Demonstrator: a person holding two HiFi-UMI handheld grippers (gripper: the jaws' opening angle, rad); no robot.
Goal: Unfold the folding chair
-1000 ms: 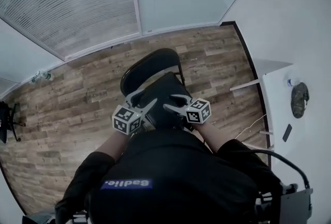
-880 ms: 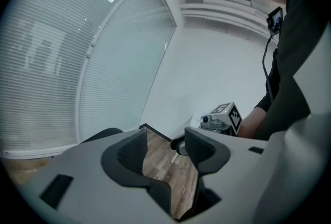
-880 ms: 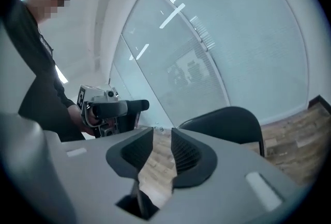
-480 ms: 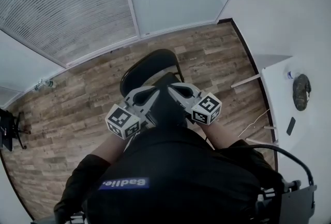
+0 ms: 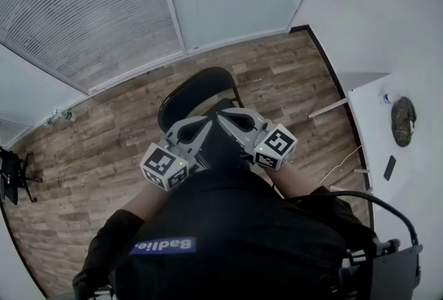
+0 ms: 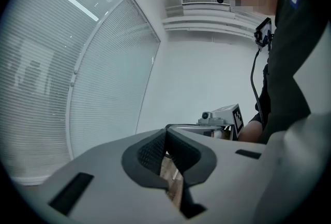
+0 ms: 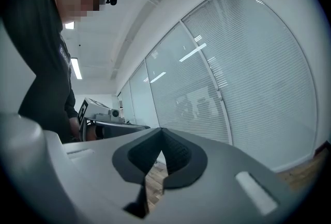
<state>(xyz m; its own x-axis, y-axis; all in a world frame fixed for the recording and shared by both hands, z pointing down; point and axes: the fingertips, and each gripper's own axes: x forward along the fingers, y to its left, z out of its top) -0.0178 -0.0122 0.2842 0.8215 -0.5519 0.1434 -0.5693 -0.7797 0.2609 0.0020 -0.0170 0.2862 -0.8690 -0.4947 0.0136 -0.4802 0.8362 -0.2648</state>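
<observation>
Standing over the folding chair [image 5: 194, 91], the person holds both tongs up in front of the chest, roughly level, tips angled toward each other.

Left tongs [image 5: 201, 129]: jaws fully together. The left gripper view shows the ribbed pads [image 6: 155, 148] meeting at the tip w/ nothing between them, only wood floor visible through the gap lower down.

Right tongs [image 5: 230, 120]: same condition. Jaws closed pad to pad and empty in the right gripper view [image 7: 162, 148].

Neither pair touches the chair.

Chair: black, on the wood floor [image 5: 104, 146] directly ahead of the person and below the tongs. The oval backrest is on the far side, toward the windows w/ blinds [image 5: 83, 7]. The seat is largely hidden behind the tongs – can't tell if it is fully down.

Surroundings: white counter [image 5: 415, 174] at right, well apart from the chair, w/ a dark lump [image 5: 402, 118] and a small flat black item [image 5: 390, 167] on it.
</observation>
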